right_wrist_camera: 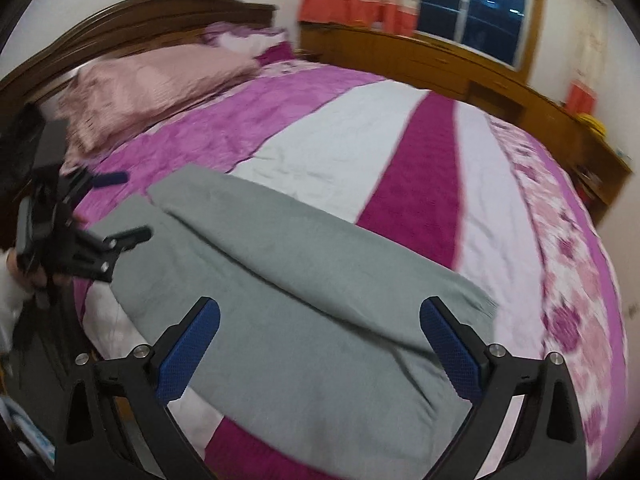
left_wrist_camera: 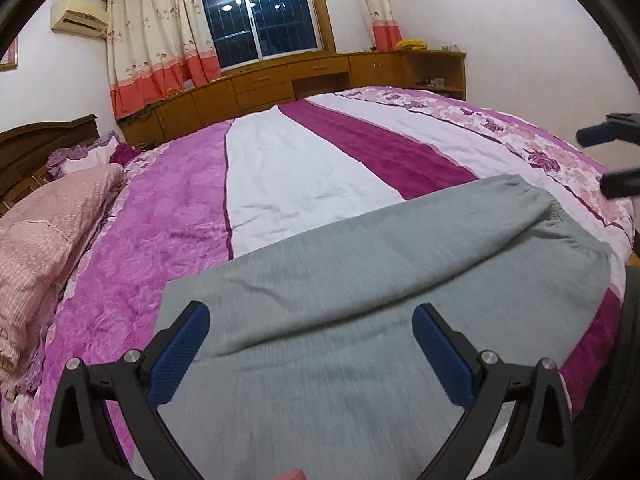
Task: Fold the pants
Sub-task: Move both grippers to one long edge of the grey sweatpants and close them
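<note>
1. Grey knit fabric is identified as the pants (left_wrist_camera: 360,280); they are laid flat on the bed (left_wrist_camera: 192,208), near its foot edge, with one layer folded over another.
2. Beneath the pants, a bedspread (right_wrist_camera: 400,152) in pink, white and magenta stripes with a floral border is seen.
3. The left gripper (left_wrist_camera: 310,356) is held just above the pants. Its fingers (left_wrist_camera: 178,360) are spread wide apart, and nothing is gripped between them.
4. The right gripper (right_wrist_camera: 320,352) is positioned over the other end of the pants. Its fingers (right_wrist_camera: 454,354) are likewise spread wide, with no fabric pinched.
5. In the right wrist view, the left gripper (right_wrist_camera: 120,208) is seen at the far end of the pants, carried by a hand (right_wrist_camera: 24,268).
6. In the left wrist view, the fingertips of the right gripper (left_wrist_camera: 608,158) are seen at the right edge, above the bed.
7. A pink pillow (left_wrist_camera: 48,232) is placed against the dark wooden headboard (right_wrist_camera: 140,20).
8. Wooden cabinets (left_wrist_camera: 280,84) are fitted below a dark window (left_wrist_camera: 260,8) with floral curtains (left_wrist_camera: 160,40).
</note>
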Tool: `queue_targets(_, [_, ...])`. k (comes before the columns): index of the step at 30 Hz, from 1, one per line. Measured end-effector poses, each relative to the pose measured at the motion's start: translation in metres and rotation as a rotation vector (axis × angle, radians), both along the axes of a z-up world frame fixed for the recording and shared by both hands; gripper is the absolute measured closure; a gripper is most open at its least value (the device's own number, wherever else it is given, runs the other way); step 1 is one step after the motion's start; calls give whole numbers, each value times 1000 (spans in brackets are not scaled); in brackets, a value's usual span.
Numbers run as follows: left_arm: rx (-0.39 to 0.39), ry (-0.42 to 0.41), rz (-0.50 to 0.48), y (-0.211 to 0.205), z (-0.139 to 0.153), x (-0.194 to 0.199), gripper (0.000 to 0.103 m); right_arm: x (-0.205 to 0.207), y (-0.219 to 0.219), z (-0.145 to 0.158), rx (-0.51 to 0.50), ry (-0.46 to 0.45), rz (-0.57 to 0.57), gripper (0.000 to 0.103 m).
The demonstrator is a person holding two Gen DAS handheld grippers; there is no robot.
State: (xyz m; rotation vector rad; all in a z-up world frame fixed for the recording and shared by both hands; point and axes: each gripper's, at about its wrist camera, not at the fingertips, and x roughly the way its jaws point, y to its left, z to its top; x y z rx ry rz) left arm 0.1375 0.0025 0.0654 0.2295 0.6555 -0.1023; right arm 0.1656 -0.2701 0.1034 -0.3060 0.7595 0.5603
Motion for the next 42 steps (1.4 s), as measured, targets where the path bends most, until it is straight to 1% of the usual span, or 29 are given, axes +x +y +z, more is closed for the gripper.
queue_targets(4, [2, 16, 1, 3, -8, 26, 0, 30, 4, -19, -19, 52, 54, 7])
queue_targets(7, [-27, 47, -18, 7, -13, 50, 0, 58, 2, -31, -48, 88, 48, 7])
queue_targets(9, [-12, 56, -33, 6, -15, 64, 0, 79, -1, -39, -59, 115, 37, 7])
queue_targets(10, [7, 61, -43, 5, -16, 73, 0, 90, -4, -44, -63, 134, 31, 7])
queue_targets(12, [44, 87, -87, 0, -18, 95, 0, 111, -8, -52, -57, 167, 39, 10])
queue_targets(15, [96, 132, -149, -10, -24, 125, 0, 139, -9, -66, -59, 207, 62, 17])
queue_targets(17, [149, 183, -191, -20, -35, 149, 0, 153, -7, -75, -85, 219, 93, 26])
queue_targets(20, [196, 209, -250, -33, -49, 174, 2, 173, 3, -90, -108, 233, 165, 32])
queue_targets(21, [207, 215, -269, -38, -53, 183, 3, 179, 6, -95, -111, 240, 178, 33])
queue_targets(22, [211, 218, -287, -41, -57, 191, 5, 185, 7, -99, -113, 246, 185, 33])
queue_targets(25, [221, 242, -338, -47, -70, 213, 5, 213, 11, -113, -117, 261, 182, 33])
queue_targets(27, [232, 267, -333, -45, -80, 226, 5, 227, 15, -121, -124, 285, 195, 33])
queue_targets(28, [221, 302, -337, -42, -87, 231, 6, 231, 17, -124, -137, 295, 211, 33])
queue_targets(29, [213, 323, -351, -39, -91, 233, 6, 236, 21, -129, -178, 308, 240, 34])
queue_targets(30, [218, 329, -369, -36, -95, 233, 6, 239, 24, -132, -212, 315, 259, 34])
queue_targets(31, [230, 325, -384, -34, -98, 232, 6, 243, 25, -136, -241, 333, 280, 36])
queue_targets(32, [233, 326, -391, -31, -100, 233, 6, 249, 25, -139, -253, 370, 293, 37])
queue_targets(34, [203, 355, -389, -25, -103, 237, 6, 258, 23, -142, -234, 444, 302, 39])
queue_targets(36, [151, 398, -400, -20, -106, 243, 15, 261, 27, -142, -244, 478, 333, 48])
queue_targets(37, [106, 428, -430, -19, -108, 244, 33, 260, 29, -140, -246, 486, 353, 60])
queue_targets(38, [70, 445, -443, -18, -108, 244, 46, 258, 33, -138, -241, 494, 377, 76])
queue_targets(39, [52, 448, -442, -17, -108, 243, 51, 256, 35, -137, -241, 497, 392, 82])
queue_targets(40, [21, 451, -440, -15, -106, 242, 64, 255, 37, -135, -248, 496, 402, 87])
queue_targets(41, [-10, 452, -427, -11, -104, 242, 72, 252, 39, -133, -259, 491, 412, 91])
queue_targets(42, [-18, 447, -417, -8, -102, 241, 76, 251, 40, -132, -269, 479, 414, 93])
